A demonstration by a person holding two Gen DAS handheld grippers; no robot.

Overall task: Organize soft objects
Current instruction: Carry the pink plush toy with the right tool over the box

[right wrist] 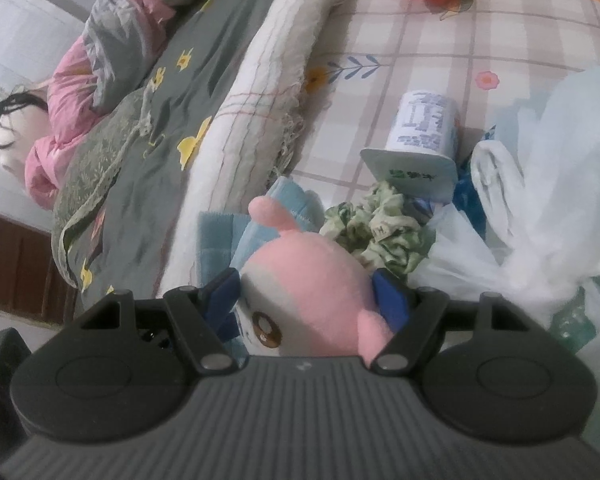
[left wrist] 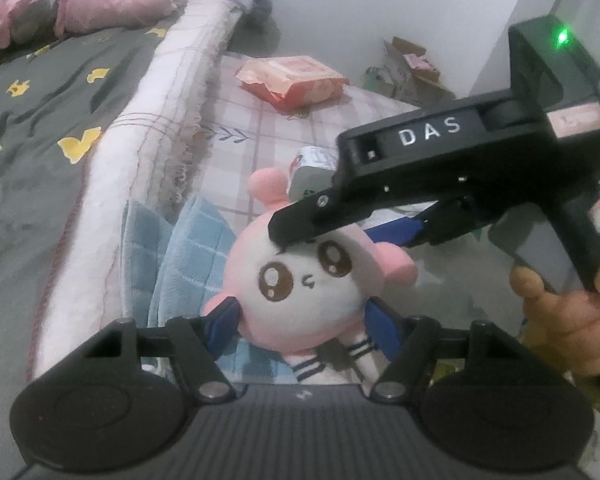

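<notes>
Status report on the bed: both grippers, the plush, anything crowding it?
Both grippers, left gripper and right gripper, shut on pink plush. Plush on blue towel. Green scrunchie and yogurt cup close behind.

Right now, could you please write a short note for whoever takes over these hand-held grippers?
Right hand-held gripper: closed on the pink plush toy's head.
Left hand-held gripper: jaws astride the toy's body; whether they press on it is unclear.
Things: the toy is over a blue towel on the checked sheet; a crumpled green cloth and a white plastic bag lie beside it.
Done: toy grasped, not yet put away.
Left: probably place the toy, then sort the towel and green cloth.
</notes>
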